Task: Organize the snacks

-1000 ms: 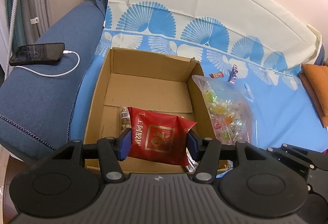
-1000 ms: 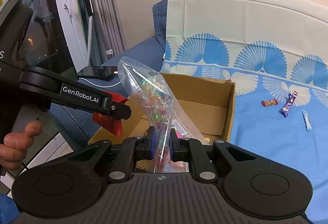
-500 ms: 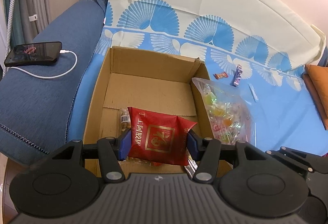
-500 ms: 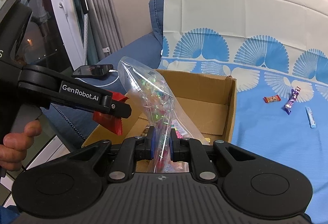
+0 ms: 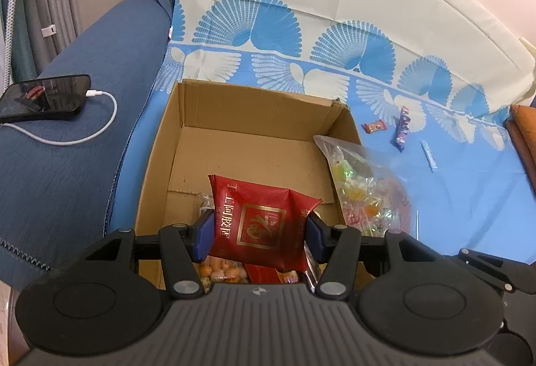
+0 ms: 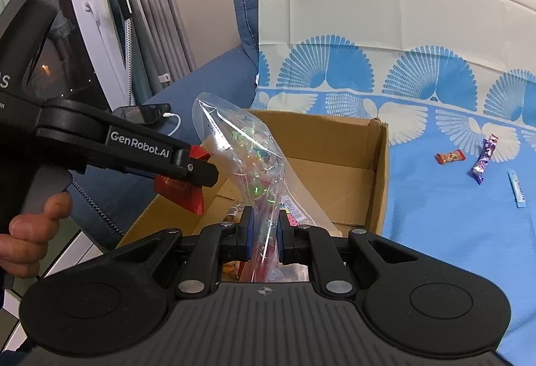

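Left claw (image 5: 256, 233) clamped on red packet (image 5: 259, 218), right claw (image 6: 264, 237) pinching candy bag (image 6: 249, 165) — both held above the box (image 5: 234, 104) ahead, likely for dropping in.

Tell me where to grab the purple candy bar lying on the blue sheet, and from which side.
Both grippers are full now, so free one first. Grip the purple candy bar across its narrow middle, coming straight down from above. It lies flat and long on the sheet, tilted, so turn the fingers crosswise to its length. The orange candy beside it lies apart, leaving room.
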A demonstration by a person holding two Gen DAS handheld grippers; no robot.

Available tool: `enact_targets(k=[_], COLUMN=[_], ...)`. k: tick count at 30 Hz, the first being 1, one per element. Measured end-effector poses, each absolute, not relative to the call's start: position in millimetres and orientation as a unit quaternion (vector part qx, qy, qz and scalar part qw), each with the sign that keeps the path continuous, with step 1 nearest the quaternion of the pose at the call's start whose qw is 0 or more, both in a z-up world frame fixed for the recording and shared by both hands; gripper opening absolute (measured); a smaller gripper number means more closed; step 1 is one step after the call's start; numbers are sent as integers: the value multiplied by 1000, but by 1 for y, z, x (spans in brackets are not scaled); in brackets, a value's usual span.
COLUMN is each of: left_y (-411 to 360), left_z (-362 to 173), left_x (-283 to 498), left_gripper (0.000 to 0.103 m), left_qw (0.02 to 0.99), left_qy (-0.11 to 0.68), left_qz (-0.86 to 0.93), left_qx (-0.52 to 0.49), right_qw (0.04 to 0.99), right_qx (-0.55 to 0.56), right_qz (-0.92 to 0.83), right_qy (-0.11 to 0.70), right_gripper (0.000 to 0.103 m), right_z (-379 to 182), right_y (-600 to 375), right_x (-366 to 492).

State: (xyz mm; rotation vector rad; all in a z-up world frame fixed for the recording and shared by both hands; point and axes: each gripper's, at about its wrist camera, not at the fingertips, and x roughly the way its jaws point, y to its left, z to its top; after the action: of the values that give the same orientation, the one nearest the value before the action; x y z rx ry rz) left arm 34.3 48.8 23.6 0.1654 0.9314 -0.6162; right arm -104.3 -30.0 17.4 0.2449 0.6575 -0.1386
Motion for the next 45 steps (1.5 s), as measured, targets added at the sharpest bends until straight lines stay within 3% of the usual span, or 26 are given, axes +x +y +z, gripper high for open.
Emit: enact_targets(k=[32, 33, 36, 37, 40, 45], left_y=[21, 21, 21, 23, 27, 40], left_z=[-40, -40, -39, -38, -38, -38], left_x=[92, 92, 92, 91, 89, 78], left_gripper=[63, 67, 102, 103, 103, 103], left_qw=[829, 830, 836, 839, 837, 831], left_qy=[483, 481, 473, 471, 474, 491], left_qz=[-257, -257, -252, -250, -248, -238], left_qx=[116, 117, 118, 114, 113, 114], right_qw=[912, 911, 907, 906, 907, 904], right_qx=[152, 153, 157, 157, 160, 162], right_qz=[-81, -82, -94, -97, -96, -93], right_qy=[372, 373, 380, 380, 378, 384], right_gripper=[15, 17, 36, 47, 61, 74], right_z=[-35, -36, -38, -38, -34, -27], right_y=[-57, -58, -60, -61, -61, -54], right_x=[-42, -42, -39, -40, -43, -52])
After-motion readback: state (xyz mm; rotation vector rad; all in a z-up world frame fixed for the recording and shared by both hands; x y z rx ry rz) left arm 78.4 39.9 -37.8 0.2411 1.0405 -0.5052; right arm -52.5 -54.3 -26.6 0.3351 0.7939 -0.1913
